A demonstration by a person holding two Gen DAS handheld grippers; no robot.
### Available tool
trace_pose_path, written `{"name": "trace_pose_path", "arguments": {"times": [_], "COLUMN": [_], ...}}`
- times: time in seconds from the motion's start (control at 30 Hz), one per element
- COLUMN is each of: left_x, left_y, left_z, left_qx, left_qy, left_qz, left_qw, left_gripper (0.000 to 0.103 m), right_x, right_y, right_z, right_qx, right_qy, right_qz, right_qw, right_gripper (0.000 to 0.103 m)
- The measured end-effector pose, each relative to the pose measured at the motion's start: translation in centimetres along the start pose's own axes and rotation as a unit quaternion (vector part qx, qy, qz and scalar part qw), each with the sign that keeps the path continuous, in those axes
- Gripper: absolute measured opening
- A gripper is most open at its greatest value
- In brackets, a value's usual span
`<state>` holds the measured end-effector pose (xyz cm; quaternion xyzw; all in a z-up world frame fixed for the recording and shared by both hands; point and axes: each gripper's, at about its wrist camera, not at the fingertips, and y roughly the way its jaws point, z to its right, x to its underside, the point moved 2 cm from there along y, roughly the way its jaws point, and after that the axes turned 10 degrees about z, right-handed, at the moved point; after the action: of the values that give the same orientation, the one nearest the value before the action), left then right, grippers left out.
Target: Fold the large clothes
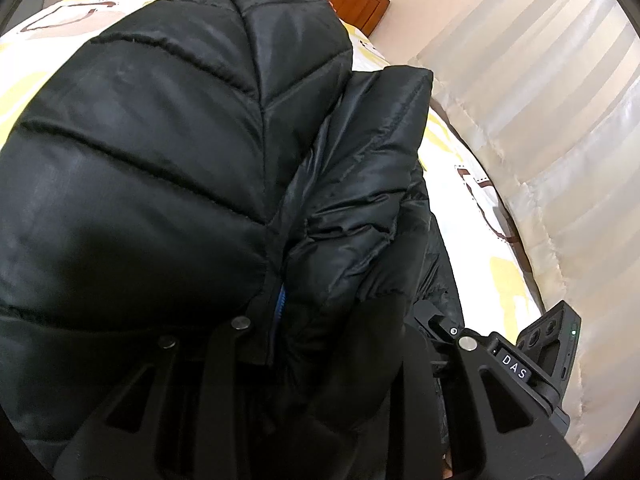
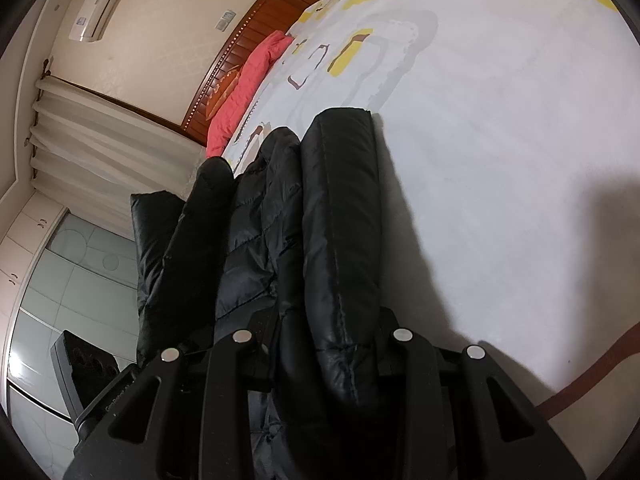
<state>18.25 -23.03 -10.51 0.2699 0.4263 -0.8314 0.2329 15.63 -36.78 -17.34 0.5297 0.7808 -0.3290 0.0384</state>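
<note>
Here, black puffer jacket (image 2: 340, 220) clamped in right gripper (image 2: 320, 344), over bed (image 2: 500, 160)

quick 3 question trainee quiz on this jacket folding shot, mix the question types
1. True or false: the right tool is clamped on a fold of the black jacket.
2. Multiple choice: the jacket lies on A) a wooden floor, B) a patterned bedsheet, C) a chair.
3. Fill in: the quilt by the headboard is coloured ____.

Key:
1. true; the left tool grips jacket fabric too.
2. B
3. red
</note>
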Motion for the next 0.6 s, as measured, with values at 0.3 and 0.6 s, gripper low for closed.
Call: {"name": "trace_pose_path", "arguments": {"times": [0.3, 0.6], "left_x": [0.2, -0.9], "left_y": [-1.9, -5.0], "left_z": [1.5, 4.1], "left_qx": [-0.030, 0.008], "left_qy": [0.067, 0.069], "left_qz": [0.018, 0.031], "left_qw": [0.9971, 0.9971], "left_gripper": [0.027, 0.079], "right_x": [0.0, -0.8], "right_y": [-0.8, -4.1], "right_z": [-0.1, -1.1], "right_qx": [0.011, 0.038], "right_qy": [0.003, -0.021], "right_qz": [-0.001, 0.028], "right_qw": [1.000, 0.999], "right_gripper": [0.036, 0.060]}}
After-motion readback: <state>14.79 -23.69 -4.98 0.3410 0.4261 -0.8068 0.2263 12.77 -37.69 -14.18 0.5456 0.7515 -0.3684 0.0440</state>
